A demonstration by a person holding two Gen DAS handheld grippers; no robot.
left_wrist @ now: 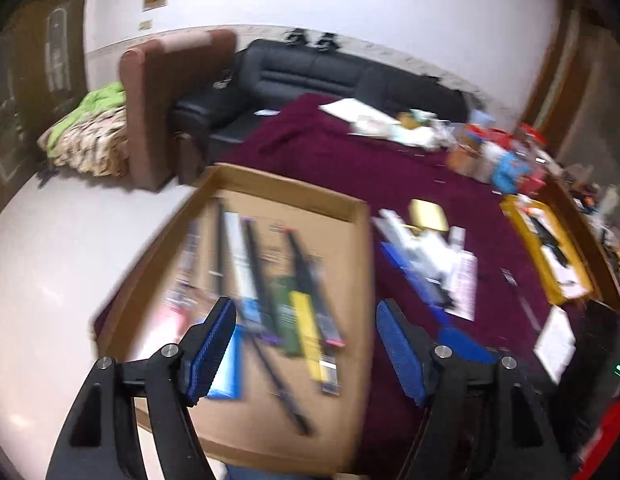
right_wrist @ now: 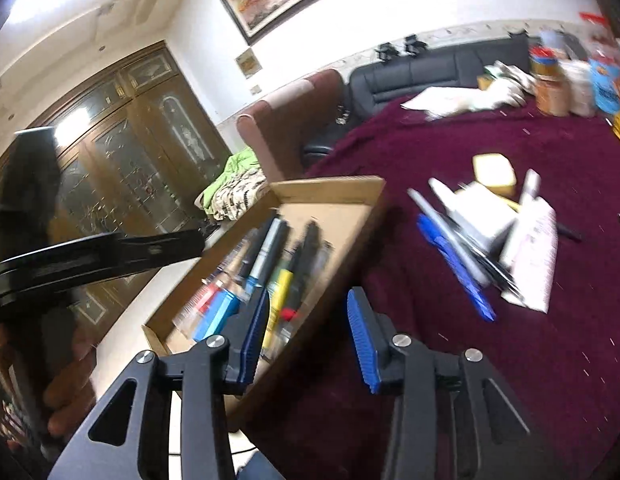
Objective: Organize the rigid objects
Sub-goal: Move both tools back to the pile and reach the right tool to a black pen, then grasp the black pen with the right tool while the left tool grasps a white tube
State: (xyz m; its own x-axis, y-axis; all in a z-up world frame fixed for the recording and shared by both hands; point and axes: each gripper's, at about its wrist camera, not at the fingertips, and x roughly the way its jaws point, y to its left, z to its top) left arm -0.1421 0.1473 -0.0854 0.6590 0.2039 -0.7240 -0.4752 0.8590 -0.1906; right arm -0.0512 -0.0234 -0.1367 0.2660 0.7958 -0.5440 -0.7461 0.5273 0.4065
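Observation:
A shallow cardboard tray (left_wrist: 286, 184) (right_wrist: 330, 186) lies on the maroon cloth (left_wrist: 370, 168) (right_wrist: 530, 320). In it lie several long items side by side: black rods, a white strip, a yellow strip (left_wrist: 306, 332) (right_wrist: 280, 292), a blue box (left_wrist: 230, 372) (right_wrist: 218, 312). My left gripper (left_wrist: 306, 344) is open and empty, above the tray's near half. My right gripper (right_wrist: 310, 328) is open and empty, over the tray's near right edge. A loose pile (left_wrist: 430, 264) (right_wrist: 482, 236) of white boxes, a blue pen and a tube lies right of the tray.
A yellow tray (left_wrist: 546, 240) with dark items sits at the right. Jars and packets (left_wrist: 494, 152) (right_wrist: 570, 80) crowd the far right of the table. A black sofa (left_wrist: 310, 72) and a brown chair (left_wrist: 158, 108) stand behind. The other gripper's body (right_wrist: 90, 256) shows at left.

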